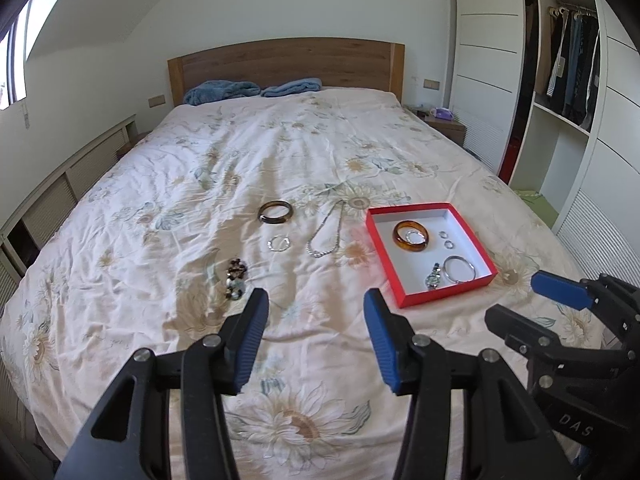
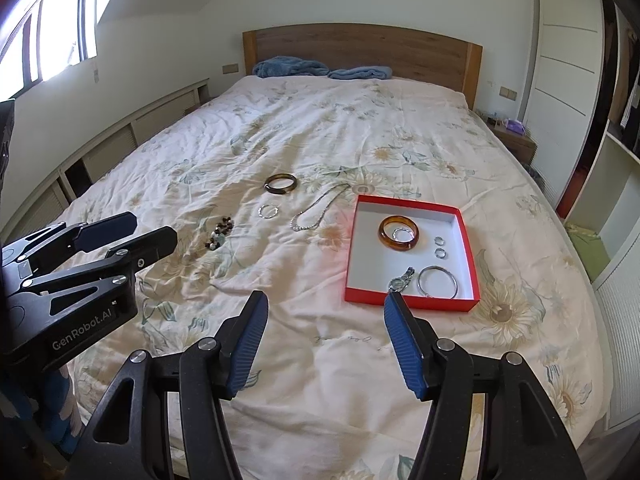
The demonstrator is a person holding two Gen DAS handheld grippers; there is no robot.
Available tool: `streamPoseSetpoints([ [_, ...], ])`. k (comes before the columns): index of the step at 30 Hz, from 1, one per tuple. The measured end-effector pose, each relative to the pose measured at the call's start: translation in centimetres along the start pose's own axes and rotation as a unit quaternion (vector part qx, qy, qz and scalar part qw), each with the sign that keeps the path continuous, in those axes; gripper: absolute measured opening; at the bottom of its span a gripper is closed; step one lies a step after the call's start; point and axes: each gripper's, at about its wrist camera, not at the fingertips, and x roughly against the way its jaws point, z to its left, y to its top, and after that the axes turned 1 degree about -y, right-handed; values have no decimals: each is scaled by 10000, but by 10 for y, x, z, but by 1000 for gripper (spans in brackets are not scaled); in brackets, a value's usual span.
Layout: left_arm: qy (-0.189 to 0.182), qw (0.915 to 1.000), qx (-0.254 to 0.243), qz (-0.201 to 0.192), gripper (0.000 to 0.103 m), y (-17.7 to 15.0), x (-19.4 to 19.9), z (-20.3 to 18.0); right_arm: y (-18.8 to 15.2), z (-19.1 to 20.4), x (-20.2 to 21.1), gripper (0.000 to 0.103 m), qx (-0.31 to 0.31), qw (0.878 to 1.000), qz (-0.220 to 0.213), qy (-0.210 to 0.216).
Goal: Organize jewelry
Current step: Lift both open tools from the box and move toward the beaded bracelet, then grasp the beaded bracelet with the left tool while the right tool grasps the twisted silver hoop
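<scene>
A red box [image 1: 382, 258] [image 2: 351, 276] with a white inside lies on the bed. It holds an amber bangle [image 1: 412, 237] [image 2: 399, 232], two small rings [image 1: 445, 239] [image 2: 439, 246], a silver hoop [image 1: 460, 269] [image 2: 437, 281] and a watch [image 1: 433, 277] [image 2: 400, 280]. Loose on the quilt to its left are a dark bangle [image 1: 275, 213] [image 2: 281, 183], a thin silver bracelet [image 1: 279, 243] [image 2: 267, 211], a silver chain necklace [image 1: 326, 236] [image 2: 316, 212] and a dark beaded bracelet [image 1: 237, 278] [image 2: 221, 233]. My left gripper [image 1: 316, 312] and right gripper [image 2: 326, 312] hover open over the near quilt, nothing between the fingers.
The bed carries a floral quilt [image 1: 256, 152] with blue pillows [image 1: 224, 91] at a wooden headboard [image 1: 286, 62]. A nightstand [image 1: 446, 126] and an open wardrobe [image 1: 568, 64] stand on the right. Low cabinets [image 2: 120, 140] run under the window on the left.
</scene>
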Motion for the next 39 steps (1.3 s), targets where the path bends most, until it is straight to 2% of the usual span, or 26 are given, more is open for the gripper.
streamPoseSetpoints([
  [7, 141, 9998, 159, -9, 49, -5, -6, 23, 2, 12, -6, 60, 55, 10000, 32, 16],
  [17, 230, 9964, 746, 335, 49, -25, -65, 76, 7, 21, -53, 60, 60, 9992, 241, 311],
  [27, 292, 9902, 1228, 599, 49, -25, -155, 126, 32, 29, -157, 55, 25, 9945, 701, 781],
  [39, 319, 9881, 1278, 798, 49, -14, -240, 155, 65, 44, -267, 52, -195, 9884, 870, 1232],
])
